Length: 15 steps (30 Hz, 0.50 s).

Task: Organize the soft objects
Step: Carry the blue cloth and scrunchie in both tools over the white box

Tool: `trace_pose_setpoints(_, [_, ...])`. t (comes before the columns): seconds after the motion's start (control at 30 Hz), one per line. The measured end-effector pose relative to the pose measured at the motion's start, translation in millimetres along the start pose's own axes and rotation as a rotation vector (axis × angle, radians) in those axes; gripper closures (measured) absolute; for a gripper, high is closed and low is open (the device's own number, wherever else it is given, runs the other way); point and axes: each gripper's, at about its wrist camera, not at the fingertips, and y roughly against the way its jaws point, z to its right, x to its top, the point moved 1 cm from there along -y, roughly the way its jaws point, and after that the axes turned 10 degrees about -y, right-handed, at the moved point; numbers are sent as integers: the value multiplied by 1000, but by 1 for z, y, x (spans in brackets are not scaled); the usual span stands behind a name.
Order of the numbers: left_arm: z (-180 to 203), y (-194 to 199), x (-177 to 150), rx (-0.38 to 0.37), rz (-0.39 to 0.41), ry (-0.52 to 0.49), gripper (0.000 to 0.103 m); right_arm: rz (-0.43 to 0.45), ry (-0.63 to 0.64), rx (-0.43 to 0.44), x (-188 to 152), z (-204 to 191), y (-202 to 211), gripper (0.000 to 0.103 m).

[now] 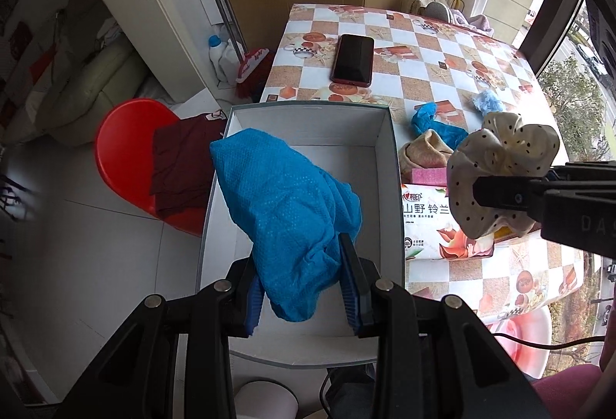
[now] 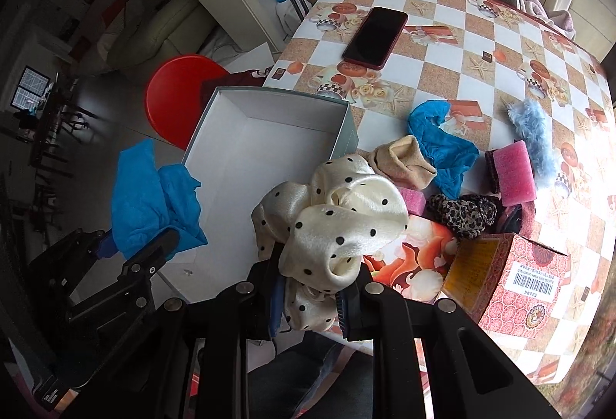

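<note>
My left gripper [image 1: 304, 272] is shut on a blue cloth [image 1: 285, 211] and holds it over the open white box [image 1: 392, 165]. The cloth also shows in the right wrist view [image 2: 154, 199], at the box's [image 2: 346, 126] left side. My right gripper [image 2: 308, 288] is shut on a cream polka-dot scrunchie [image 2: 338, 222], held above the box's near right corner; it also shows in the left wrist view [image 1: 500, 165]. On the table lie another blue cloth [image 2: 442, 145], a tan sock [image 2: 404, 161], a fluffy blue scrunchie [image 2: 535, 138], a leopard scrunchie [image 2: 462, 215] and pink sponges [image 2: 514, 172].
A dark phone [image 2: 375, 37] lies far on the checked table [image 2: 500, 45]. A tissue pack [image 2: 415, 265] and a red patterned carton [image 2: 508, 276] sit by the near edge. A red stool [image 1: 123, 157] with a maroon garment [image 1: 181, 165] stands left of the box.
</note>
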Motion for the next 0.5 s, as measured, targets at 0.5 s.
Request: trace_pose_setpoints(0.5, [-32,-6,-21,5,-36,94,66,-39,79,-1,-5,-34,-17,80])
